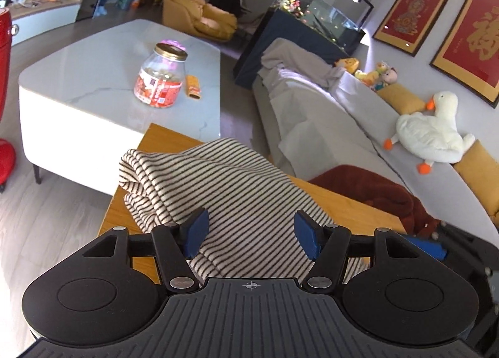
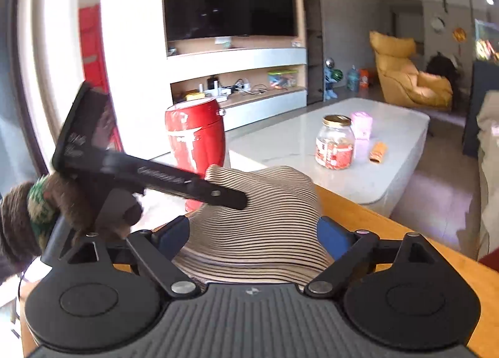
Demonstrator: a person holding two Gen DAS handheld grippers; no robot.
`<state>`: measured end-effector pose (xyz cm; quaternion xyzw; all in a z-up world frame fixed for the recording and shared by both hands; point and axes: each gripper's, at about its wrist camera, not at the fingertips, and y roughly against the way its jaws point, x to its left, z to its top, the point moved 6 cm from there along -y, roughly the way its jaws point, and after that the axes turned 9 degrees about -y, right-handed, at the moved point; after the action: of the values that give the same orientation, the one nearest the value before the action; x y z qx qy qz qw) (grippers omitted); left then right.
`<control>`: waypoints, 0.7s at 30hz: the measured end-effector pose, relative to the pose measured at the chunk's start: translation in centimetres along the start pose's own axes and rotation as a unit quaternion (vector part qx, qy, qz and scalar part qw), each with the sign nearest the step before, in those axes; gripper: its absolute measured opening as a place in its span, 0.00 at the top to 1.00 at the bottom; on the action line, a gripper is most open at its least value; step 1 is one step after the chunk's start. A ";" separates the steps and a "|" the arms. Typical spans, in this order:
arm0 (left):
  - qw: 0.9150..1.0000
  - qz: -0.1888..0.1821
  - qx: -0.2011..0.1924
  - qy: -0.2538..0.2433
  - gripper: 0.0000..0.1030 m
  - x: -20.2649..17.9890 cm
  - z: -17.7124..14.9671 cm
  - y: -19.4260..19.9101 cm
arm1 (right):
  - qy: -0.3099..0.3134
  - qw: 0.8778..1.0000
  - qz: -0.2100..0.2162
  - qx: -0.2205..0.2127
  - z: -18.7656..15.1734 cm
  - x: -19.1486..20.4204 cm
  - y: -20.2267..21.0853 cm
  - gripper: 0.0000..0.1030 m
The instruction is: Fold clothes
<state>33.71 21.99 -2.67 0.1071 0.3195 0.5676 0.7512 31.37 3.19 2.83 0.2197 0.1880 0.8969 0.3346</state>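
Your left tool [image 1: 249, 233] and right tool [image 2: 254, 238] both stand apart, gripping nothing, over the striped garment [image 1: 224, 189] folded on the wooden worktop [image 1: 352, 202]. Its far edge overhangs; a careless nudge could slide it off. Only the left view shows the brown garment [image 1: 374, 189]; only the right shows your gloved hand [image 2: 93, 202].

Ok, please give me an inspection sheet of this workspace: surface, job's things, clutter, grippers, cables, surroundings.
Surface: wooden table, bare at its edges.
Job's things: striped garment bunched on the table.
Clutter: dark red cloth at the table's far side.
Grippers: left gripper open over the garment; right gripper open, garment between its fingers, not pinched.
Cables: loose wires on the TV shelf.
Surroundings: white coffee table with glass jar; sofa with plush goose; red barrel.
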 end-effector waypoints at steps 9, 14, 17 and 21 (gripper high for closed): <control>1.000 -0.004 0.001 -0.005 0.36 0.7 -0.3 0.4 | -0.183 0.980 0.041 0.063 -3.1 -7.1 -6.7 0.12; 1.000 -0.002 0.003 -0.012 0.36 0.8 -0.3 0.3 | -0.190 0.977 0.078 0.056 -2.5 -4.9 -5.7 0.39; 1.000 0.002 0.003 -0.013 0.31 1.2 -0.4 0.4 | -0.135 0.985 0.090 0.055 -1.4 -2.8 -3.3 0.41; 1.000 -0.024 -0.007 0.008 0.31 2.1 -0.6 0.3 | -0.067 0.992 0.035 0.100 -2.8 -3.1 -3.6 0.40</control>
<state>33.39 23.93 -3.76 0.0892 0.3240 0.5524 0.7629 33.88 3.08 -2.05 0.3180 0.2456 0.8682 0.2910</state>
